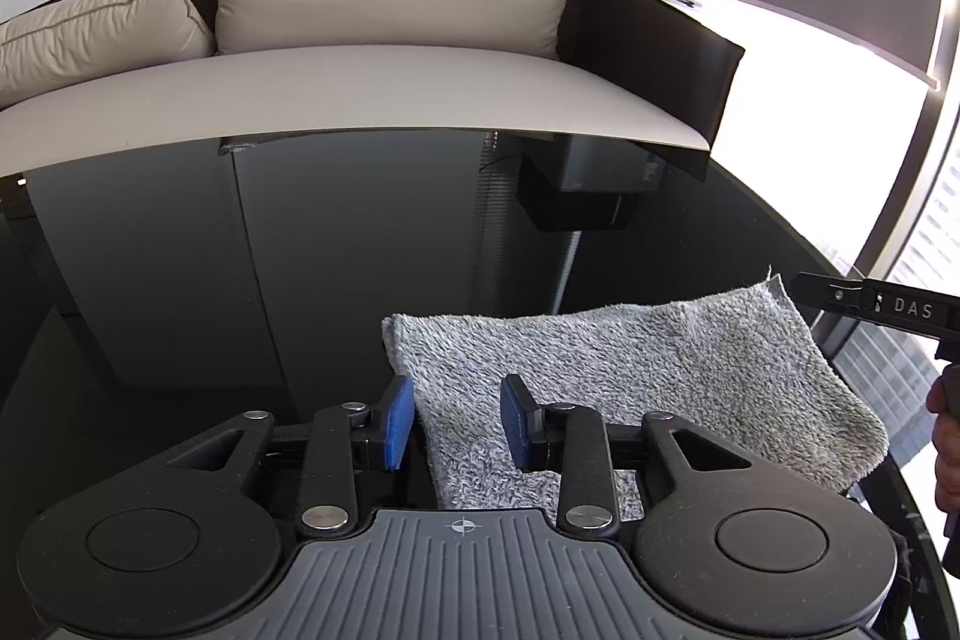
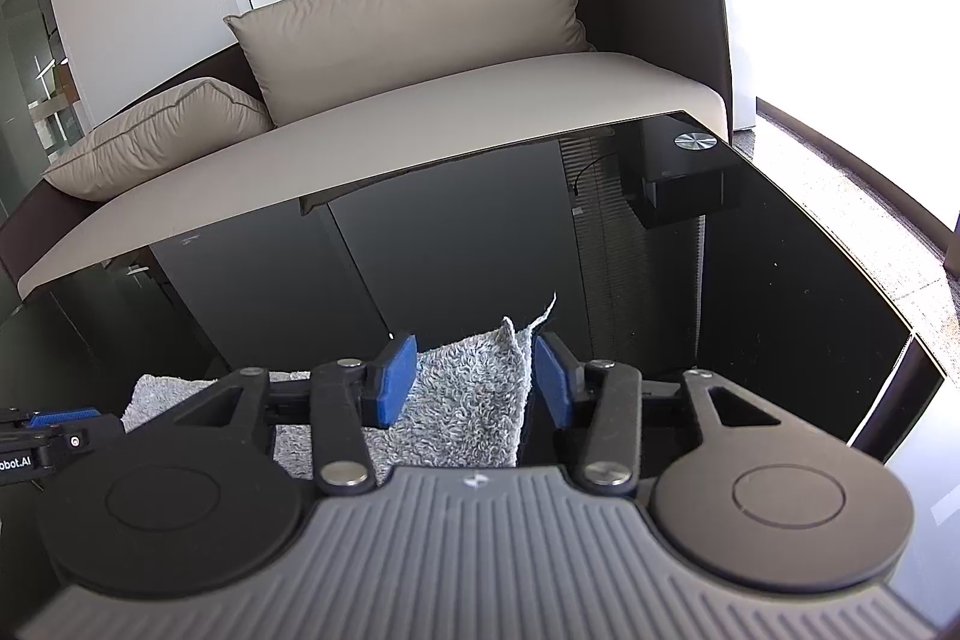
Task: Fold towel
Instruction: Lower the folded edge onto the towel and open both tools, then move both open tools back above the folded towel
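A beige sofa (image 1: 372,100) with smooth leather-like cushions and dark side panels stands behind a glossy black glass table (image 1: 240,280) that mirrors the room. On the table's near edge lies a folded grey towel (image 1: 630,388), shaggy and roughly rectangular, one corner curling upward. The left gripper (image 1: 459,418) has its blue ribbed pads spread over the towel's near left part; the right gripper (image 2: 477,379) is spread likewise around the raised corner, neither pinching.

Beige sofa (image 1: 336,94), glossy black table (image 1: 240,280), bright window (image 2: 840,10)
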Tool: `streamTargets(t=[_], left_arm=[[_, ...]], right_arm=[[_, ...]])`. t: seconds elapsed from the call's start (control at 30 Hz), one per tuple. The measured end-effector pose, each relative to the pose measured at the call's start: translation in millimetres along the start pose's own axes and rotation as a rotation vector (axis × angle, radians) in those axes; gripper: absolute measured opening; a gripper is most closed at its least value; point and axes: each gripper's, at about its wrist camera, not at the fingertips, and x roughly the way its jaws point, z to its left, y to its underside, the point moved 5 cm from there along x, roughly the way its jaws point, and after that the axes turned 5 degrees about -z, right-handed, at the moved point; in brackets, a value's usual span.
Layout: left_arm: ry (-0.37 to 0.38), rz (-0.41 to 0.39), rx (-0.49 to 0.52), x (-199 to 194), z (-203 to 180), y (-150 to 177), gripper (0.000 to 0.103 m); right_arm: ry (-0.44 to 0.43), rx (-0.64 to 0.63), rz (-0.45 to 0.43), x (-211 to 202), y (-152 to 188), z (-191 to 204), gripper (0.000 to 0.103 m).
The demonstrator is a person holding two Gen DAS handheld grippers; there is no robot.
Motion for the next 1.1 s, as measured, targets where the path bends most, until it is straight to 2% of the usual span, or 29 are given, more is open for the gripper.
streamTargets(t=[0.03,0.1,0.13,0.2,0.3,0.4,0.67,1.1], left_arm=[[-0.004,0.0,0.0,0,0,1,0.047],[-0.011,-0.006,-0.004,-1,0,3,0.066],[-0.012,-0.009,-0.005,-2,0,4,0.07],[-0.011,-0.013,-0.014,-5,1,5,0.086],[-0.009,-0.009,-0.026,-9,3,8,0.097],[0.002,0.005,-0.033,-10,4,11,0.099],[0.032,0.011,-0.018,-26,2,20,0.101],[0.037,0.018,-0.034,-36,10,28,0.1]], right_arm=[[0.0,-0.003,0.004,0,1,1,0.05],[0.001,-0.01,0.013,-1,3,2,0.053],[0.002,-0.014,0.017,-2,5,3,0.055],[0.007,-0.012,0.021,-5,6,3,0.061],[0.015,-0.001,0.027,-12,9,2,0.067],[0.024,0.017,0.034,-22,13,2,0.072],[0.039,-0.004,0.046,-50,23,7,0.072],[0.091,0.014,0.061,-60,33,6,0.072]])
